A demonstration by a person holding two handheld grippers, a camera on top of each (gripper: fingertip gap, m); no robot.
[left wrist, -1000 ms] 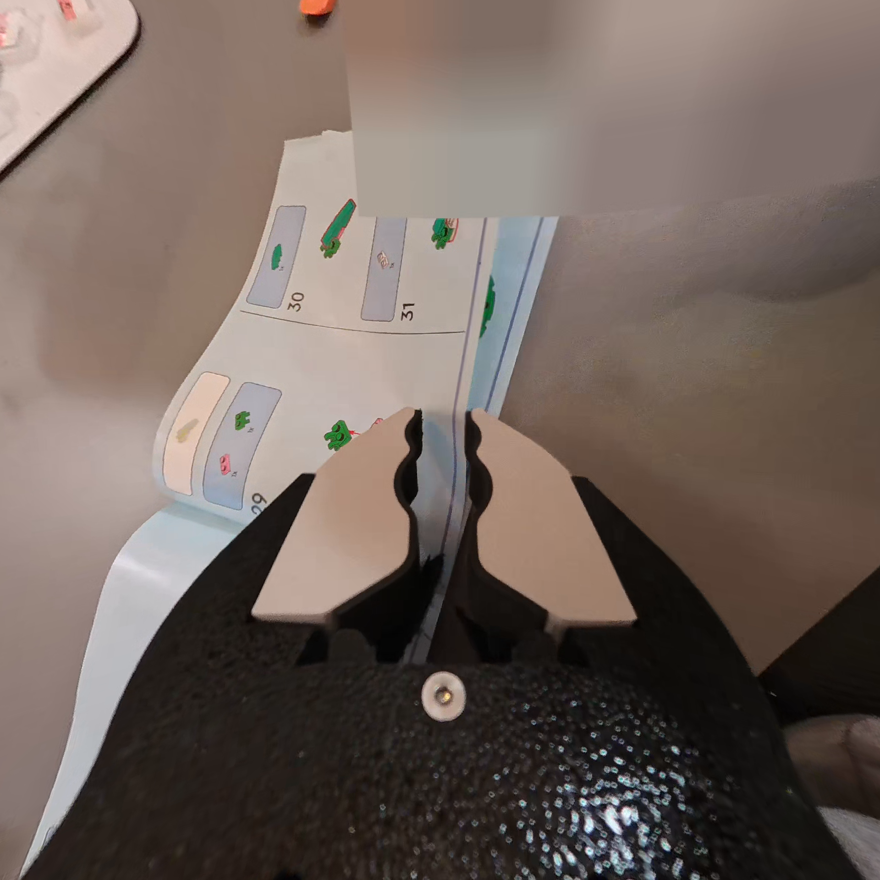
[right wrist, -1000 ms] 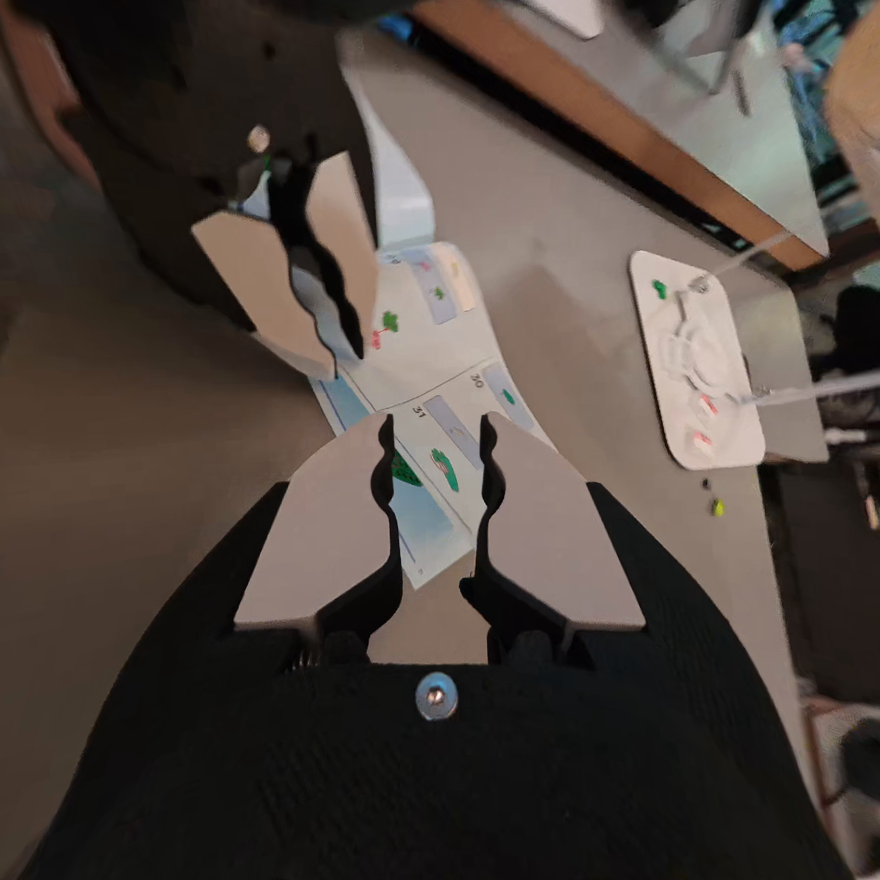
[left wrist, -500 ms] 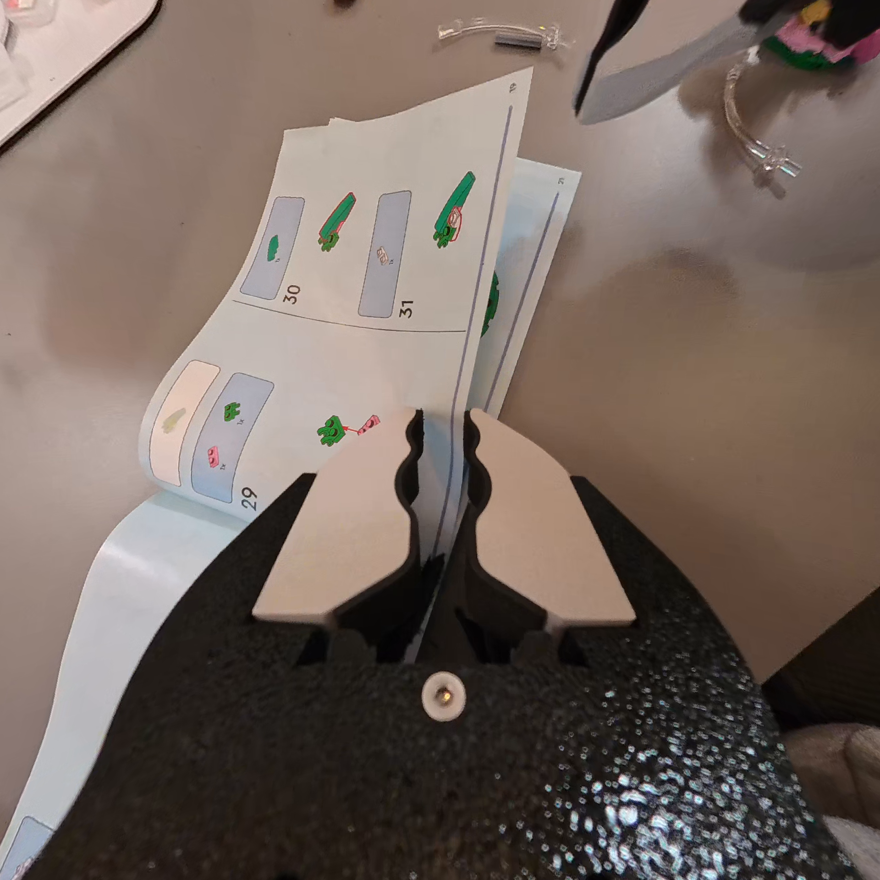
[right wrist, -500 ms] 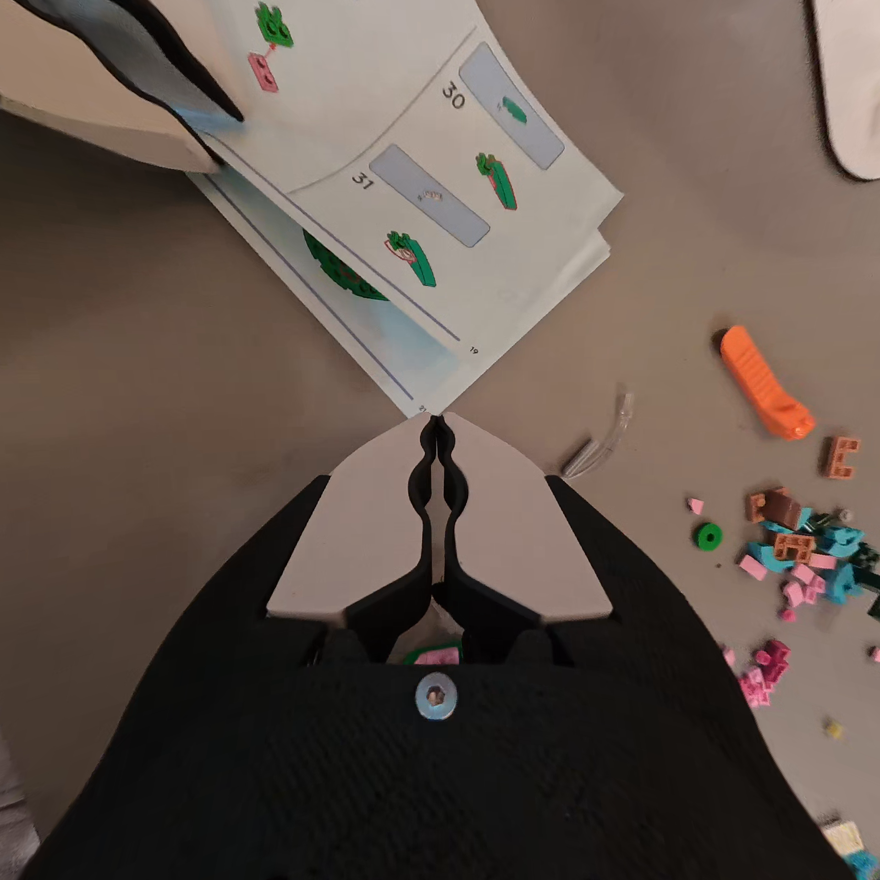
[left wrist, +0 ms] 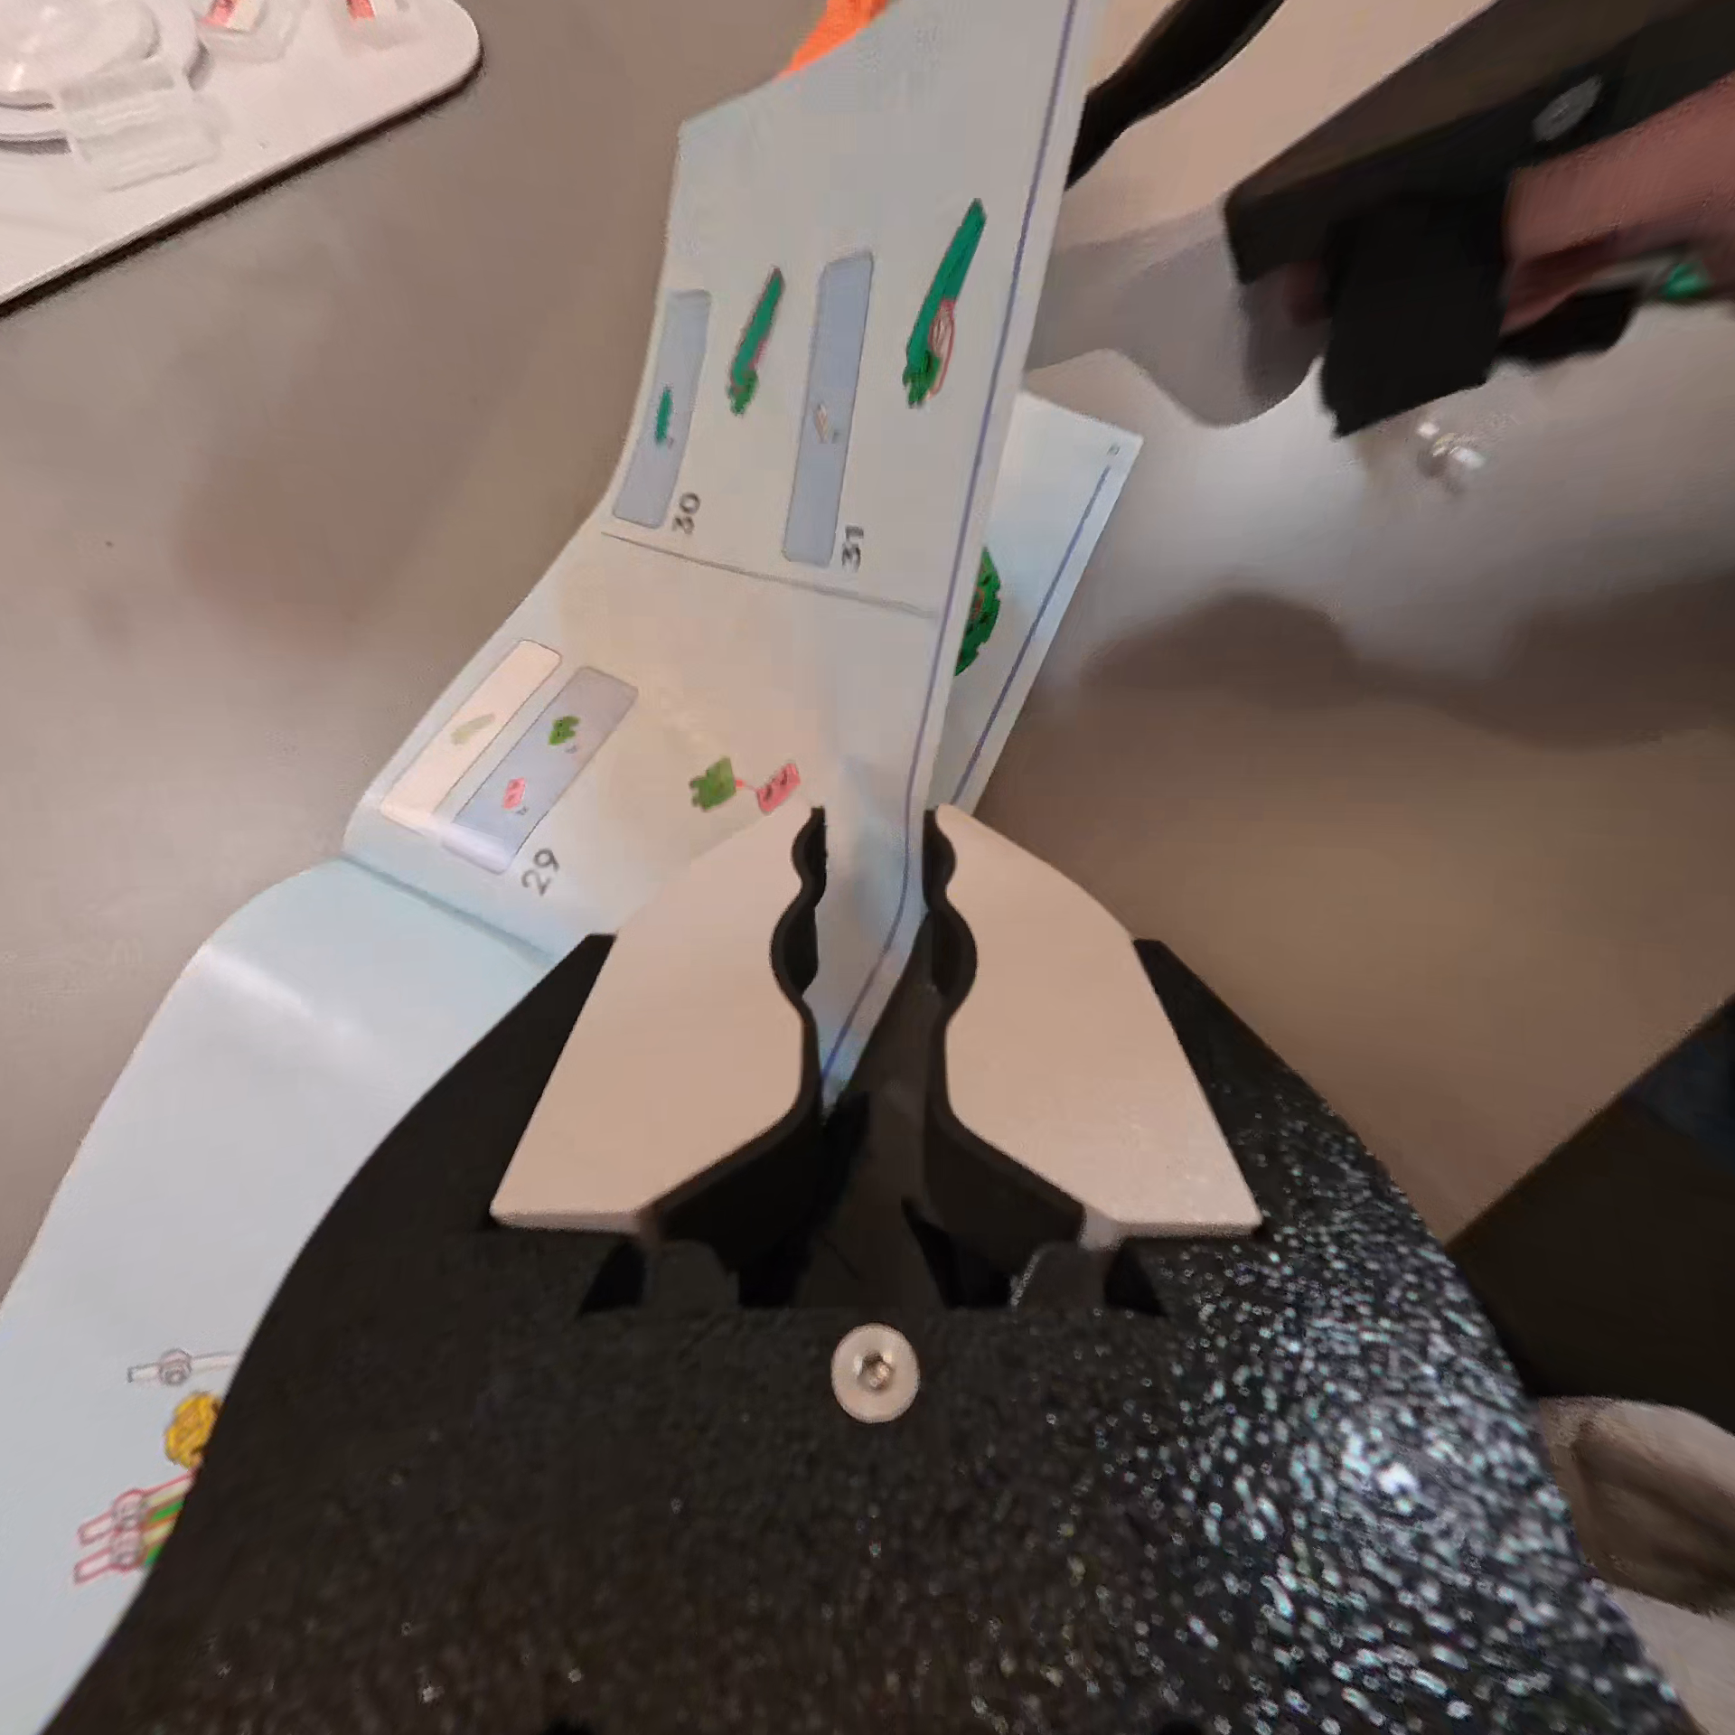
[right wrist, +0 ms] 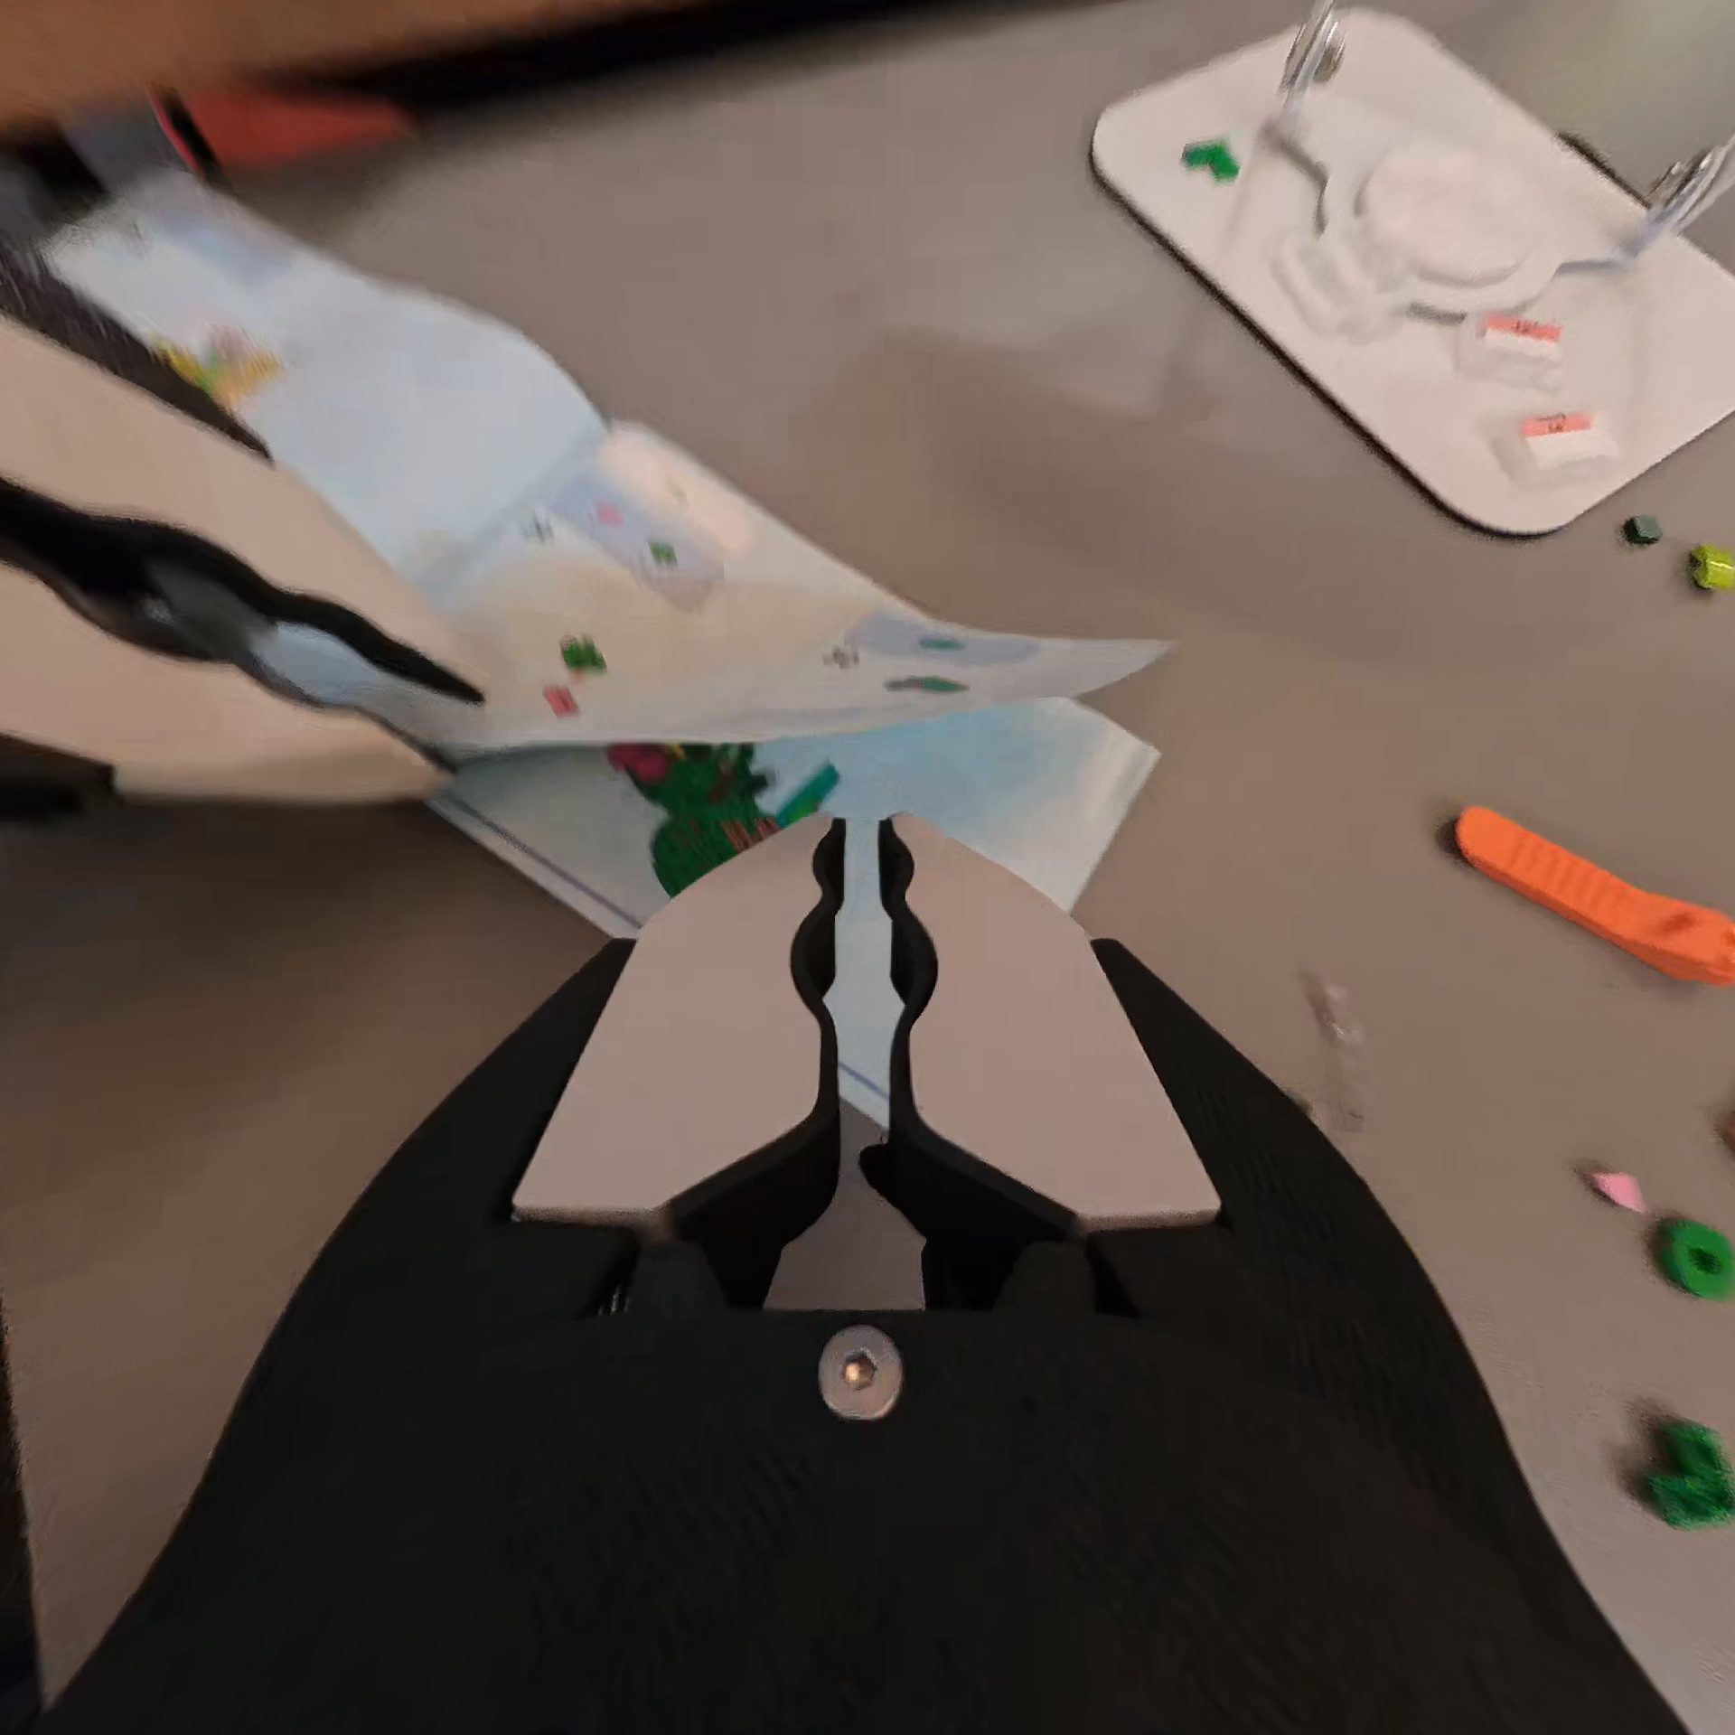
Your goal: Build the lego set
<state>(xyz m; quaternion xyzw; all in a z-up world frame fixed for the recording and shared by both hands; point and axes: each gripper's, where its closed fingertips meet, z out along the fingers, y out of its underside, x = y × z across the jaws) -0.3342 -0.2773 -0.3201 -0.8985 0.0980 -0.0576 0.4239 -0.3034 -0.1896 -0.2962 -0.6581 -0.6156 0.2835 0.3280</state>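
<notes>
A pale blue instruction booklet lies open on the grey table. My left gripper (left wrist: 878, 817) is shut on one page (left wrist: 826, 563) and holds it lifted and curled, standing steeply over the rest. In the right wrist view this lifted page (right wrist: 751, 657) hangs from the left gripper's fingers (right wrist: 235, 751) above the lower page (right wrist: 986, 798), which bears a green picture. My right gripper (right wrist: 862, 826) hovers over the near edge of the lower page with its jaws slightly apart and nothing between them. Its black body and the hand on it (left wrist: 1465, 188) show blurred at the upper right of the left wrist view.
A white tray (right wrist: 1174, 216) with clear plastic parts stands at the far right, and also shows in the left wrist view (left wrist: 376, 84). An orange brick separator (right wrist: 1596, 901), a green ring (right wrist: 1695, 1258), a green piece (right wrist: 1690, 1483) and a pink piece (right wrist: 1619, 1190) lie to the right. Spacing between my two grippers at the tips: around 10 cm. My left tips are about 30 cm from the orange brick separator (right wrist: 1596, 901), my right tips only 20 cm.
My left gripper has raised the page higher and steeper. My right gripper has swung back over the booklet's lower page. Its jaws, shut half a second ago, now stand a little apart.
</notes>
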